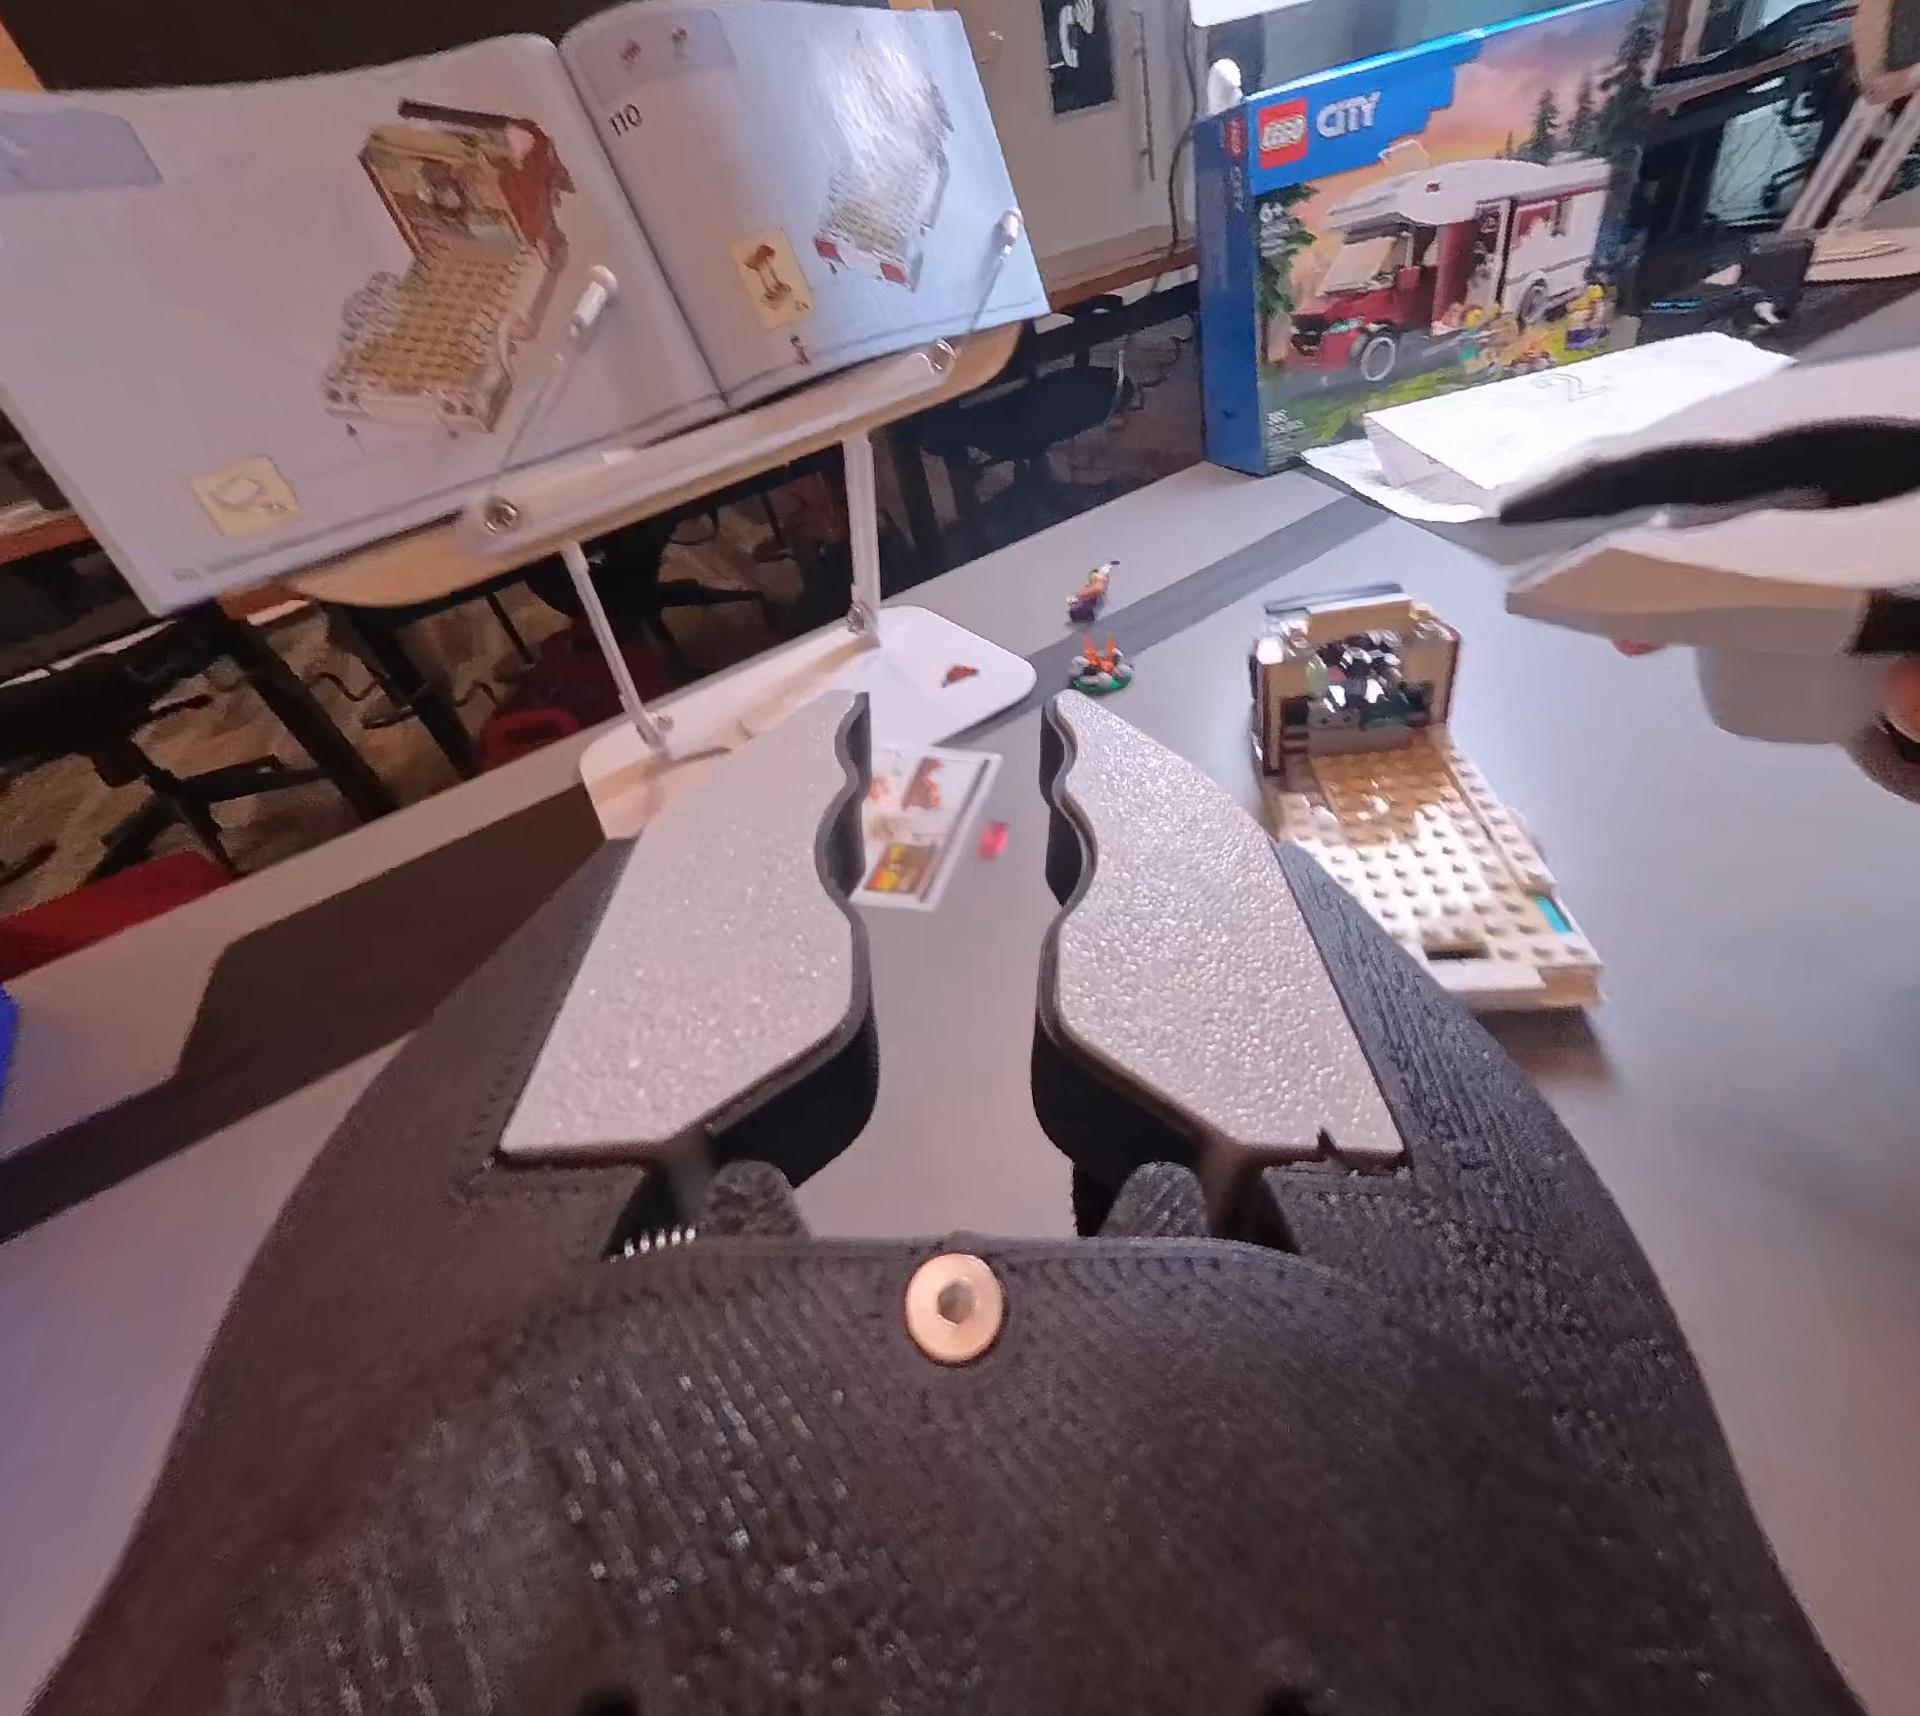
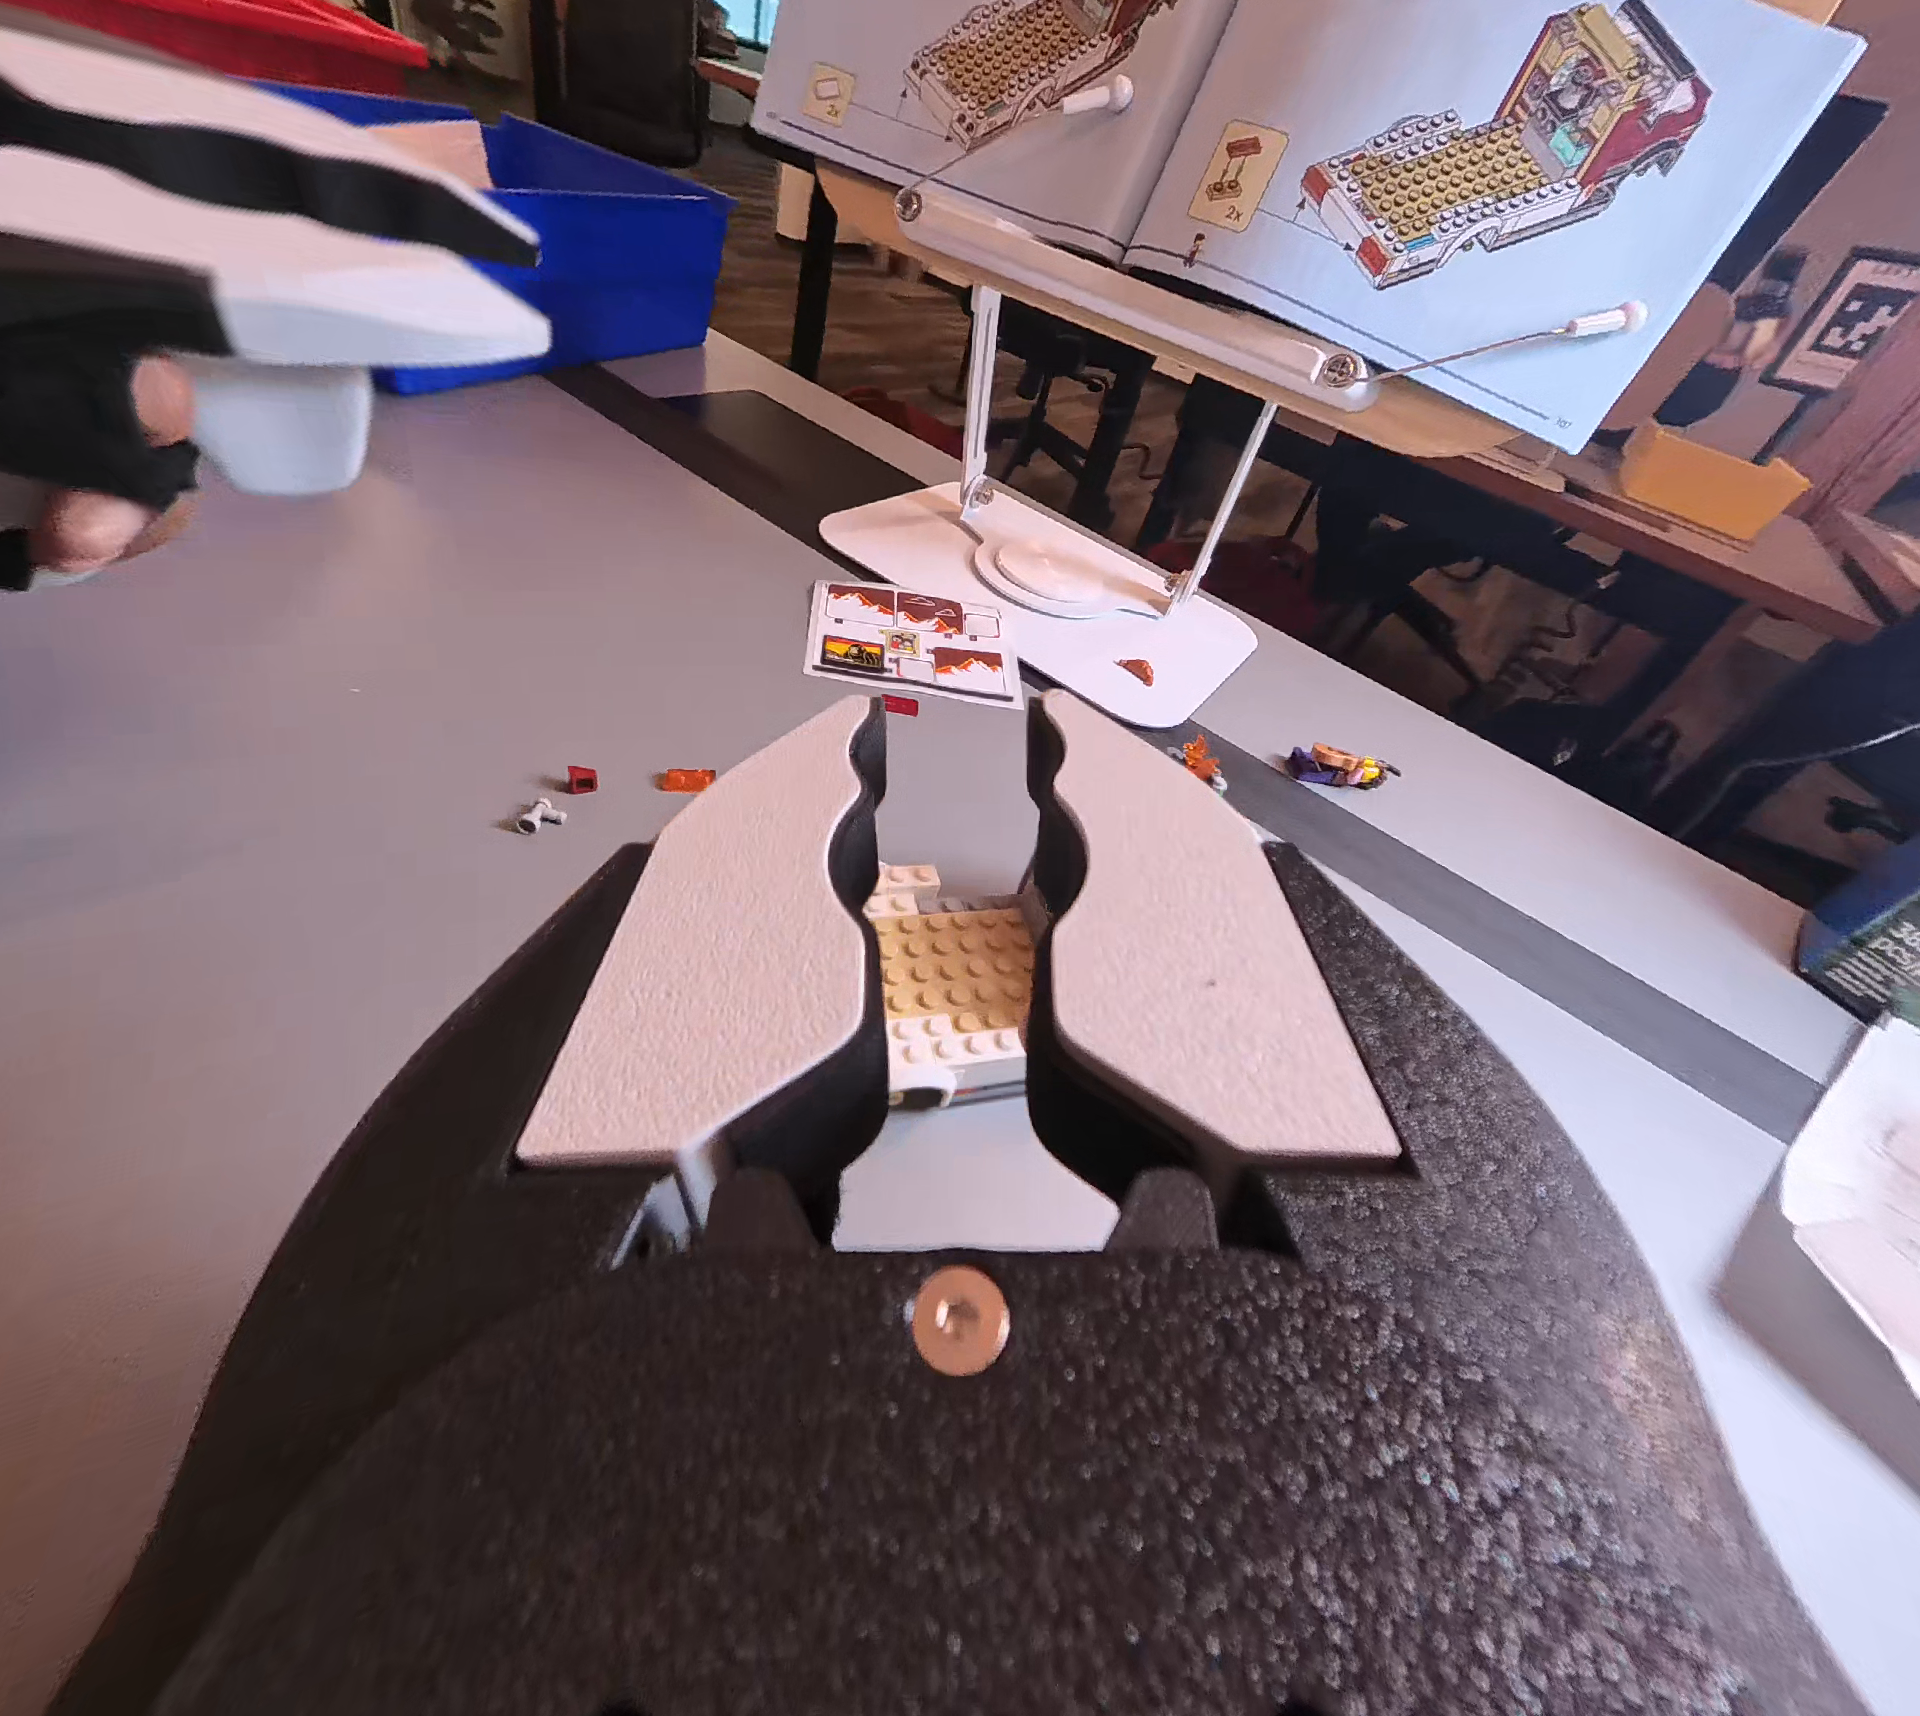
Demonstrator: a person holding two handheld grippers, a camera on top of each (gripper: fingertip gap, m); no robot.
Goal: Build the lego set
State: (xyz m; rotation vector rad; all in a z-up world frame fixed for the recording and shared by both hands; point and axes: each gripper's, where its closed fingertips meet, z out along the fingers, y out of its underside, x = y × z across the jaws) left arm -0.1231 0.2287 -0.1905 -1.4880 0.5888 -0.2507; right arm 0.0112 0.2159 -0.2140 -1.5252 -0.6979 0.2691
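Two hand-held grippers over a grey table during assembly of a camper-van model. The left gripper (image 1: 951, 736) has its fingers spread and holds nothing; below its tips lie the sticker sheet (image 1: 925, 819) and a small red brick (image 1: 994, 838). The right gripper (image 2: 956, 731) is likewise spread and empty, hovering above the partly built camper chassis (image 2: 951, 975), whose tan studded floor shows between the fingers without visible contact. In the left wrist view the chassis (image 1: 1413, 835) rests flat on the table, cab end away from the camera. The open instruction booklet (image 2: 1299, 108) sits on a white stand (image 2: 1091, 617) behind the stickers; loose pieces, a dark red brick (image 2: 582, 778), an orange piece (image 2: 686, 778) and a grey pin (image 2: 538, 817), lie well to the left of the model.

Likely hazards: a descent of the right gripper could press unevenly on the chassis and slide it, since nothing braces it; the small red brick is thin and may skid or flip under a skewed pinch; a careless sweep could catch the sticker sheet or the stand's base.

Clearance: open table lies left of the model; the stand, a campfire build (image 2: 1200, 752) and a minifigure (image 2: 1340, 764) crowd the far side; the far table edge runs just beyond them.
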